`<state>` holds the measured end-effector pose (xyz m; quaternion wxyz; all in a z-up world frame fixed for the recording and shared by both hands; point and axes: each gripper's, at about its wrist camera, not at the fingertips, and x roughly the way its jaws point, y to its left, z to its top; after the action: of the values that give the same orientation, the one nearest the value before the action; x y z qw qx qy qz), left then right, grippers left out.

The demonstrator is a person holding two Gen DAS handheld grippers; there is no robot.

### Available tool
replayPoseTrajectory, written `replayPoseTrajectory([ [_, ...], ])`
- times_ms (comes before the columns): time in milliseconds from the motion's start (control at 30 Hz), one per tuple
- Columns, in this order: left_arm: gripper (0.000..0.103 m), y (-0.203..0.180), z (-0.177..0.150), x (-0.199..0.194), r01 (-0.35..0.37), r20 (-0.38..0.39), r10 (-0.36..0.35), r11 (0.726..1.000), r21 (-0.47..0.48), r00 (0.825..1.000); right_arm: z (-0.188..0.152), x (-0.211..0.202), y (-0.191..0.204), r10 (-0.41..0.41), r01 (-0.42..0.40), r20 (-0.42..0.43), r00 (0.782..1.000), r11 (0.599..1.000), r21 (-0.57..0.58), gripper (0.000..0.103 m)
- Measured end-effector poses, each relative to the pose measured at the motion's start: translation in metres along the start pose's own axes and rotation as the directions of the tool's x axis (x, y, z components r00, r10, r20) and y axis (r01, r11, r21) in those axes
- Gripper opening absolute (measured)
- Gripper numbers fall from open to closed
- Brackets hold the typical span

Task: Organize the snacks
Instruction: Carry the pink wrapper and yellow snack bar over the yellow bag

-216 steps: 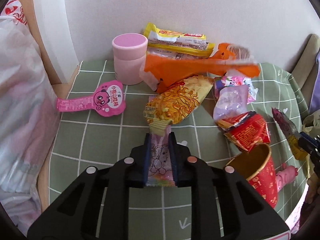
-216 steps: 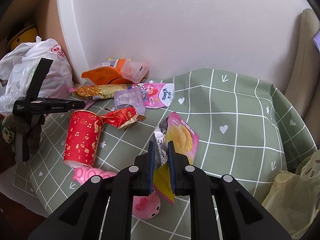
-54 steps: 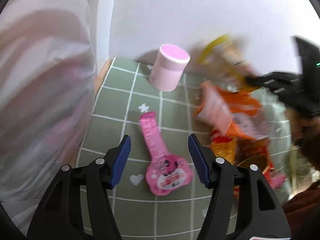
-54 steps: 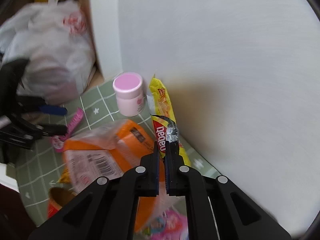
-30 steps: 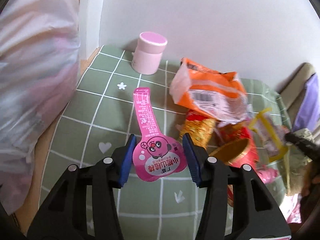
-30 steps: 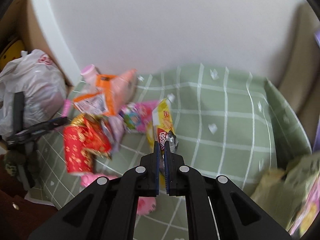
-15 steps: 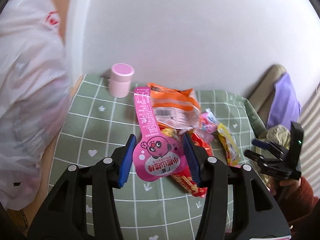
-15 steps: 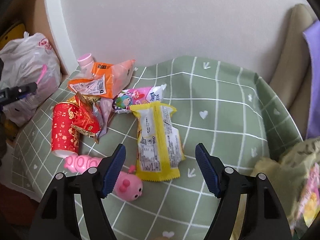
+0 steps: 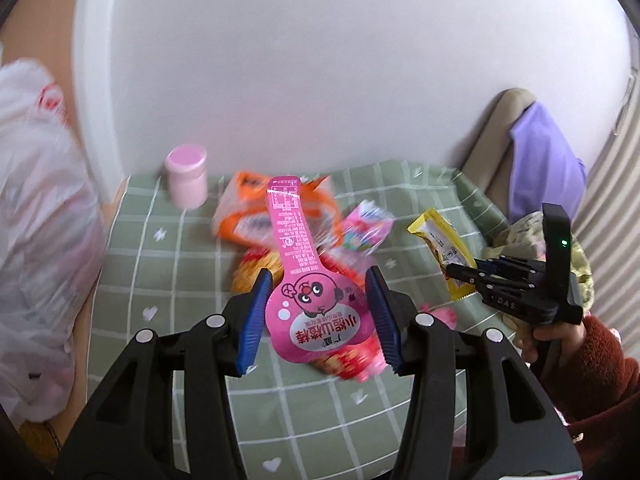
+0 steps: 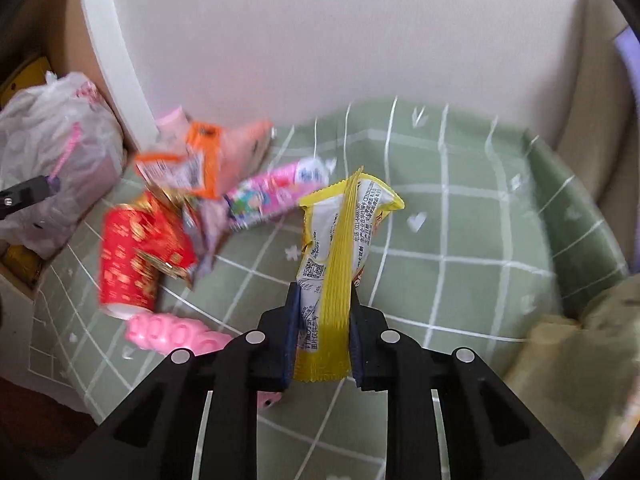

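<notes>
My left gripper [image 9: 318, 274] is shut on the round end of a pink spoon-shaped snack packet [image 9: 292, 232] with a cartoon face, held above the green checked tablecloth [image 9: 160, 248]. A yellow snack packet [image 10: 340, 240] stands creased between the fingers of my right gripper [image 10: 323, 290], which is shut on its lower end. In the left wrist view the right gripper [image 9: 460, 270] sits at the near end of the yellow packet [image 9: 436, 236], at the table's right side, with a hand in a red sleeve [image 9: 592, 352] holding it.
A heap of snacks lies mid-table: orange bag [image 10: 192, 160], red cup [image 10: 132, 256] on its side, pink tissue pack [image 10: 276, 192], pink toy [image 10: 172, 332]. A pink jar [image 9: 187, 182] stands by the wall. A white plastic bag [image 9: 36, 240] is left; an olive bag [image 10: 580, 340] right.
My right gripper, open around the yellow packet lying flat half a second ago, has shut on it and tipped it up. The left gripper keeps holding the pink packet.
</notes>
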<state>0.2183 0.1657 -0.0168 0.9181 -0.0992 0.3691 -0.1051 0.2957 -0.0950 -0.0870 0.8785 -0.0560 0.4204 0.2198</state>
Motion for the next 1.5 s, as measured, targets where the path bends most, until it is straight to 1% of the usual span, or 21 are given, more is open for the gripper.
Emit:
replayPoseTrajectory([
  [100,0.046,-0.021,0.018,-0.005,0.046,0.042,-0.048,0.998,0.048,0.998,0.008,-0.040,-0.002,-0.019,0.019,0.070,0.997,1.000,0.009,0.021],
  [200,0.046,-0.051,0.043,-0.010,0.102,0.088,-0.113,0.988,0.120,0.990,0.015,-0.087,-0.007,-0.072,0.073,0.157,0.985,0.997,0.000,0.021],
  [233,0.046,-0.067,0.054,-0.012,0.130,0.109,-0.148,0.979,0.159,0.983,0.017,-0.104,-0.009,-0.092,0.093,0.188,0.978,0.996,0.003,0.021],
  [300,0.046,-0.088,0.068,-0.014,0.170,0.130,-0.199,0.964,0.206,0.971,0.020,-0.133,-0.015,-0.129,0.128,0.235,0.963,0.992,0.017,0.021],
  [367,0.046,-0.116,0.083,-0.012,0.238,0.138,-0.280,0.936,0.259,0.950,0.020,-0.157,-0.023,-0.170,0.165,0.270,0.948,0.985,0.040,0.021],
  [400,0.046,-0.126,0.088,-0.010,0.263,0.134,-0.308,0.925,0.275,0.942,0.018,-0.170,-0.028,-0.196,0.188,0.285,0.938,0.981,0.056,0.021],
  [433,0.046,-0.144,0.094,-0.005,0.300,0.119,-0.348,0.905,0.301,0.930,0.016,-0.179,-0.034,-0.217,0.205,0.294,0.931,0.976,0.070,0.021],
  [533,0.046,-0.184,0.098,0.008,0.346,0.074,-0.396,0.867,0.360,0.915,0.003,-0.208,-0.057,-0.306,0.279,0.299,0.904,0.952,0.128,0.021],
  [600,0.046,-0.216,0.096,0.020,0.385,0.031,-0.434,0.829,0.405,0.900,-0.008,-0.223,-0.074,-0.351,0.312,0.295,0.889,0.934,0.172,0.021],
  [633,0.046,-0.226,0.093,0.023,0.398,0.014,-0.445,0.816,0.420,0.896,-0.015,-0.232,-0.083,-0.377,0.329,0.292,0.879,0.923,0.199,0.021],
  [700,0.046,-0.254,0.087,0.034,0.429,-0.031,-0.467,0.781,0.455,0.884,-0.025,-0.243,-0.098,-0.414,0.354,0.284,0.865,0.904,0.238,0.021],
  [733,0.046,-0.263,0.086,0.038,0.437,-0.045,-0.472,0.771,0.463,0.881,-0.031,-0.250,-0.105,-0.433,0.366,0.279,0.857,0.894,0.260,0.021],
  [800,0.046,-0.283,0.081,0.047,0.452,-0.077,-0.477,0.752,0.479,0.875,-0.042,-0.259,-0.117,-0.453,0.378,0.269,0.850,0.880,0.288,0.021],
  [867,0.046,-0.302,0.077,0.057,0.458,-0.107,-0.470,0.740,0.493,0.876,-0.051,-0.266,-0.125,-0.471,0.391,0.254,0.845,0.867,0.308,0.021],
  [1033,0.046,-0.332,0.068,0.076,0.465,-0.161,-0.451,0.723,0.511,0.878,-0.068,-0.271,-0.144,-0.490,0.405,0.214,0.845,0.848,0.341,0.021],
  [1133,0.046,-0.345,0.060,0.089,0.474,-0.192,-0.442,0.722,0.504,0.876,-0.074,-0.267,-0.154,-0.483,0.400,0.187,0.856,0.846,0.352,0.021],
  [1333,0.046,-0.350,0.051,0.109,0.494,-0.245,-0.429,0.727,0.476,0.869,-0.078,-0.243,-0.167,-0.425,0.365,0.122,0.897,0.868,0.336,0.021],
  [1400,0.046,-0.350,0.049,0.116,0.512,-0.267,-0.437,0.724,0.463,0.859,-0.083,-0.231,-0.172,-0.400,0.348,0.097,0.911,0.874,0.338,0.021],
  [1467,0.046,-0.347,0.044,0.129,0.568,-0.322,-0.469,0.706,0.423,0.823,-0.086,-0.219,-0.175,-0.372,0.328,0.073,0.925,0.881,0.341,0.021],
  [1500,0.046,-0.345,0.040,0.136,0.598,-0.357,-0.483,0.694,0.402,0.800,-0.090,-0.210,-0.178,-0.356,0.317,0.055,0.933,0.884,0.343,0.021],
])
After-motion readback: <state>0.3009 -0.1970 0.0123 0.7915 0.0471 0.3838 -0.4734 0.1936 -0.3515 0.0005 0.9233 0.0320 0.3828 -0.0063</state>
